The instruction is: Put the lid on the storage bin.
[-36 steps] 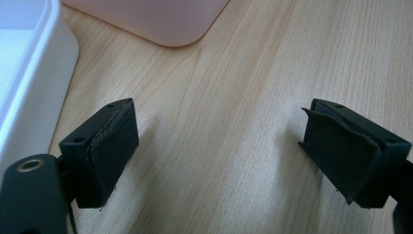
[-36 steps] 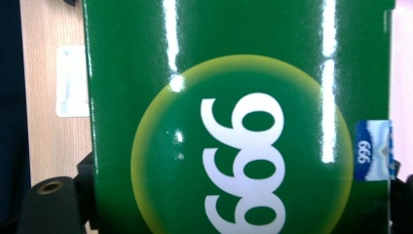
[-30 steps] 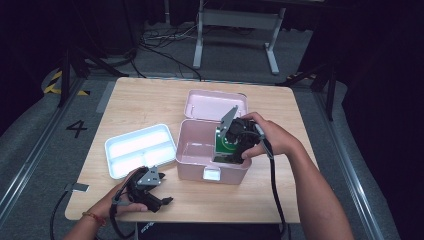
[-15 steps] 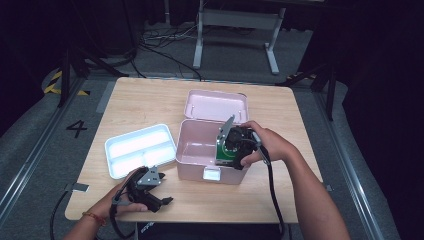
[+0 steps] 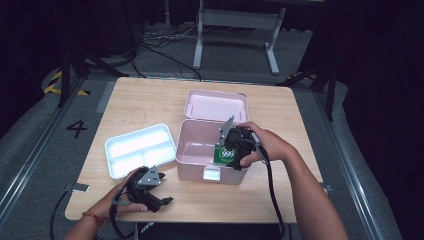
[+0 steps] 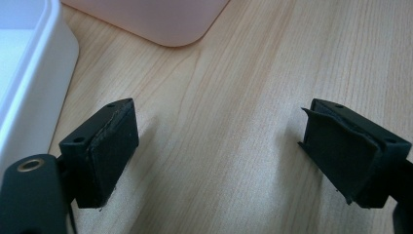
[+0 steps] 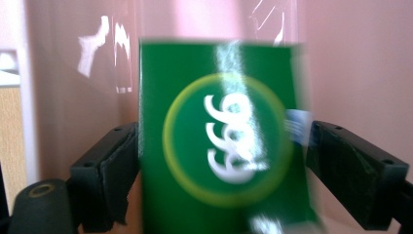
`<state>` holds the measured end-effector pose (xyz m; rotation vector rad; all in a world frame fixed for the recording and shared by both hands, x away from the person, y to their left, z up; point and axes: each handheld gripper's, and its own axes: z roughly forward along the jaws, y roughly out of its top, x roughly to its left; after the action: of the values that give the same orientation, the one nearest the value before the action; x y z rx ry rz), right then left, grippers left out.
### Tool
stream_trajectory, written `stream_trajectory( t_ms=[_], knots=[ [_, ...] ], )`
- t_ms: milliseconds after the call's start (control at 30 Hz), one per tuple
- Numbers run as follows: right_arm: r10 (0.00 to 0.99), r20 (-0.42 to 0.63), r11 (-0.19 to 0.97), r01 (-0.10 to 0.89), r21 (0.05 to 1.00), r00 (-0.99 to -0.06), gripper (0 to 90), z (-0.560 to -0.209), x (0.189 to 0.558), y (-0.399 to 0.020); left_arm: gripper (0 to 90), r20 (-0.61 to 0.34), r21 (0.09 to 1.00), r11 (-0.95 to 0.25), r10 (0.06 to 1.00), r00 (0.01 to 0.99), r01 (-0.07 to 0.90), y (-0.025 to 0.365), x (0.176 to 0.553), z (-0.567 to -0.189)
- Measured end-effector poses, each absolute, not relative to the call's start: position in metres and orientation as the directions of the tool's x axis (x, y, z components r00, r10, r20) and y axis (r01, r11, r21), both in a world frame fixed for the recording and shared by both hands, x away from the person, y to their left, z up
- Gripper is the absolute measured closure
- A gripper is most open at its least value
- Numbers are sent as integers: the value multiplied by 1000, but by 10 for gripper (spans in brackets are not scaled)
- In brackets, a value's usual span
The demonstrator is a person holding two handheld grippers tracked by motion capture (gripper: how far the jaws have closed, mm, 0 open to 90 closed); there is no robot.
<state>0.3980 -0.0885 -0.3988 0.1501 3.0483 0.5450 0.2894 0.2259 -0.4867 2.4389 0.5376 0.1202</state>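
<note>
Risk of snagging: right claw (image 5: 231,150), clamped across green "999" packet (image 5: 226,154), lowers it into pink box (image 5: 195,167), whose near wall could catch the packet's edge; left claw (image 5: 159,196) rests open on table (image 5: 150,100).

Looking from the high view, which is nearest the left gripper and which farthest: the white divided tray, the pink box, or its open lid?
From the left gripper:
1. White divided plastic tray, just beyond it.
2. Pink plastic box, to its right.
3. Pink open lid, behind the box, farthest.
</note>
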Motion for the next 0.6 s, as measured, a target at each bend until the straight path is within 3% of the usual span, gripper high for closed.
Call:
stream_trajectory(
  t_ms=[67,133,200,400,433,600],
  knots=[
    [94,-26,922,78,380,-995,223,-394,397,-91,134,-43,601,-719,406,913,348,226,290,-487],
    [111,-39,915,87,393,-993,179,-392,396,-93,134,-42,600,-720,406,913,348,226,289,-486],
    [109,-35,912,86,402,-993,212,-390,396,-95,138,-40,595,-724,406,913,348,226,289,-486],
    [140,-62,885,97,456,-988,201,-383,395,-107,194,-38,573,-742,399,916,347,227,287,-482],
    [163,-68,855,106,507,-984,212,-377,393,-117,214,-40,566,-749,394,918,346,227,285,-480],
    [216,-109,803,113,585,-970,208,-365,385,-141,225,-26,554,-767,373,928,324,227,283,-476]
  ],
)
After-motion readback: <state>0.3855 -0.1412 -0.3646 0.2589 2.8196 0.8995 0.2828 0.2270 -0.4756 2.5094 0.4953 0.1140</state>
